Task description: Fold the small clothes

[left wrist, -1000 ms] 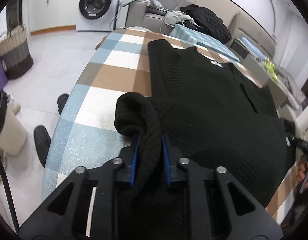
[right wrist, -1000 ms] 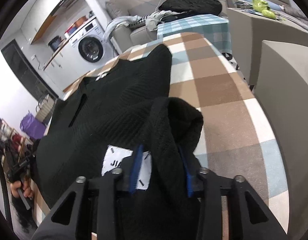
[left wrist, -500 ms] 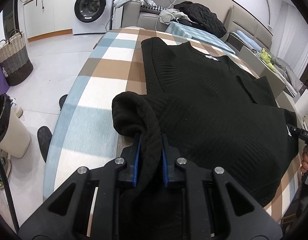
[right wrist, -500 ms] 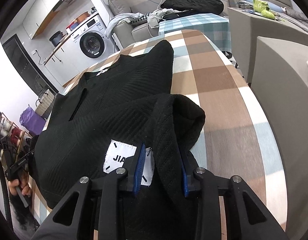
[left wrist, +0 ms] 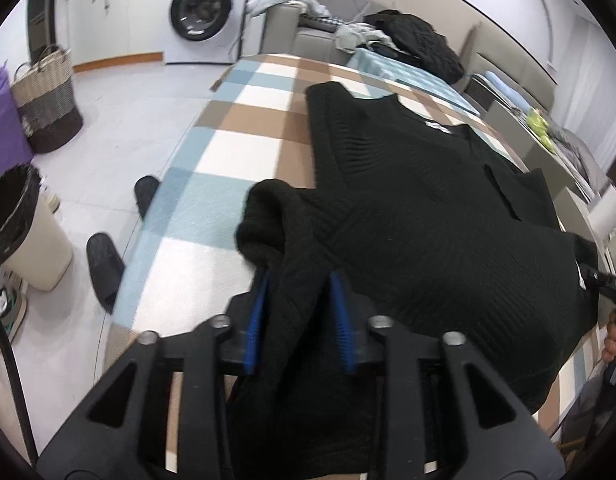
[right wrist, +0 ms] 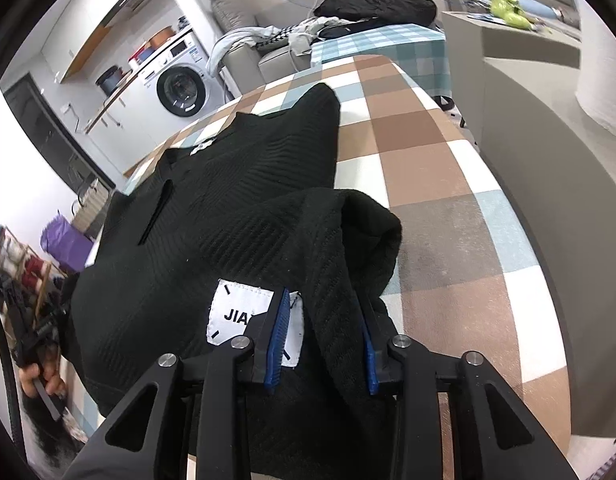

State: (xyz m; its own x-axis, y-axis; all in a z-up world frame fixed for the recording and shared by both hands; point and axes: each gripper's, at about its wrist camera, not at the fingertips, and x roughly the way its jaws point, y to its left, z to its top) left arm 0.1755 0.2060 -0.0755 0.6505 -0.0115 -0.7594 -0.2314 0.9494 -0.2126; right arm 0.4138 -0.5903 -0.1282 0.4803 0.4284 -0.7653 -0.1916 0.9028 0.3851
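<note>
A black knit sweater (left wrist: 420,200) lies spread on the checked table (left wrist: 244,136); its far part lies flat and its near hem is lifted. My left gripper (left wrist: 300,280) is shut on the hem's left corner, the fabric bunched between the blue pads. My right gripper (right wrist: 322,312) is shut on the hem's right corner (right wrist: 348,232), beside a white label (right wrist: 236,312). The sweater (right wrist: 236,184) fills the middle of the right wrist view. The other gripper shows at each view's edge.
The checked table (right wrist: 428,168) has bare cloth right of the sweater. A grey sofa edge (right wrist: 548,184) stands close on the right. On the floor at left stand a bin (left wrist: 20,232), slippers (left wrist: 104,264) and a woven basket (left wrist: 48,108). A washing machine (left wrist: 204,12) stands at the back.
Both grippers have kept hold of the hem corners and carried them forward over the sweater; the raised fold sits a little farther up the table. The left view is slightly blurred by motion.
</note>
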